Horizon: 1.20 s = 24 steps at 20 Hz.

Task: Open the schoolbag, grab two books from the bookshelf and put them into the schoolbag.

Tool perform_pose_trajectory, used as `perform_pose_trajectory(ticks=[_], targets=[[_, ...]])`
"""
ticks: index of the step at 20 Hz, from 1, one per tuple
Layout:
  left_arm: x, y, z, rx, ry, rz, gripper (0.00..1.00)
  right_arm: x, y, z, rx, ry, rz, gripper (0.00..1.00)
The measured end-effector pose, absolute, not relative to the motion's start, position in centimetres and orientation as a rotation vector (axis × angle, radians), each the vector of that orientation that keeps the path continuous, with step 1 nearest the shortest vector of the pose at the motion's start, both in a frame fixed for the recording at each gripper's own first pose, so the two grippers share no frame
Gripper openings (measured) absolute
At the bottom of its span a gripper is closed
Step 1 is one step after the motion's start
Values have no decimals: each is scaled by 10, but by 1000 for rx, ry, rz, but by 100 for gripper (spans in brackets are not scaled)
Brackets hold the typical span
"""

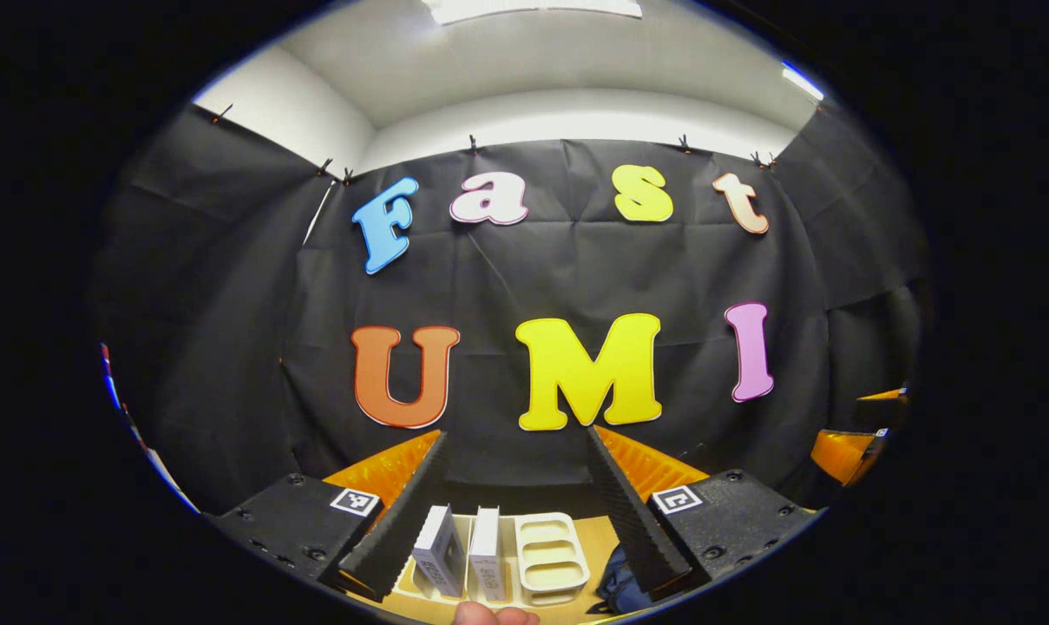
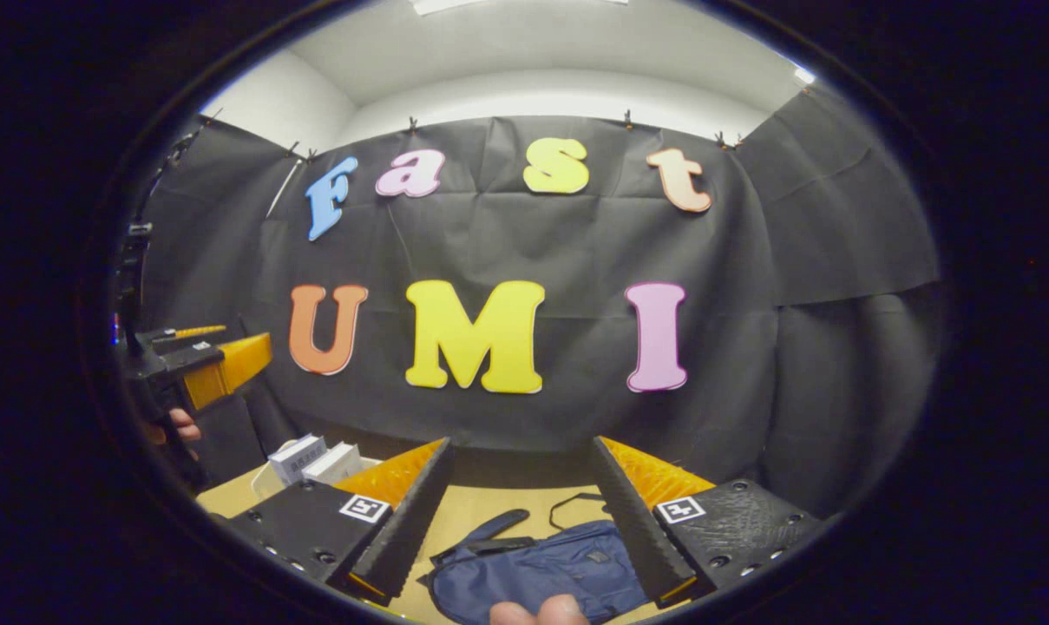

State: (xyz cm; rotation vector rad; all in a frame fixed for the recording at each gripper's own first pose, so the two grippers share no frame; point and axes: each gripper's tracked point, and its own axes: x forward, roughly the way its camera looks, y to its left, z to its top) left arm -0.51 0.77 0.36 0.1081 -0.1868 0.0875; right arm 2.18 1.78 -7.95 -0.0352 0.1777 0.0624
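Right now your left gripper (image 1: 517, 486) hangs above the table with its fingers spread wide and empty, aimed at the two white books (image 1: 463, 545) standing upright in the cream plastic bookshelf rack (image 1: 548, 555). Your right gripper (image 2: 521, 499) is equally wide and empty over the navy fabric schoolbag (image 2: 541, 569), which lies flat on the tan table (image 2: 481, 508), apparently unopened, so start with the bag.

matt cloth schoolbag (image 2: 541, 569), smooth plastic bookshelf (image 1: 548, 555), paper books (image 1: 438, 549)
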Motion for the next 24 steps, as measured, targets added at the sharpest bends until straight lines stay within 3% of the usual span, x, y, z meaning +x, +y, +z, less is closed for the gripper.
perform_pose_trajectory(ticks=[6,13,17,24], targets=[[-29,17,-43,75,-104,103,98,-1,53,-170,-97,389,177,96],[-44,54,-91,42,-21,166,100,-36,96,-319,-206,684,295,98],[-51,66,-105,27,14,184,98,-49,102,-388,-267,829,295,96],[-55,75,-103,17,26,196,98,-46,104,-447,-273,964,213,98]])
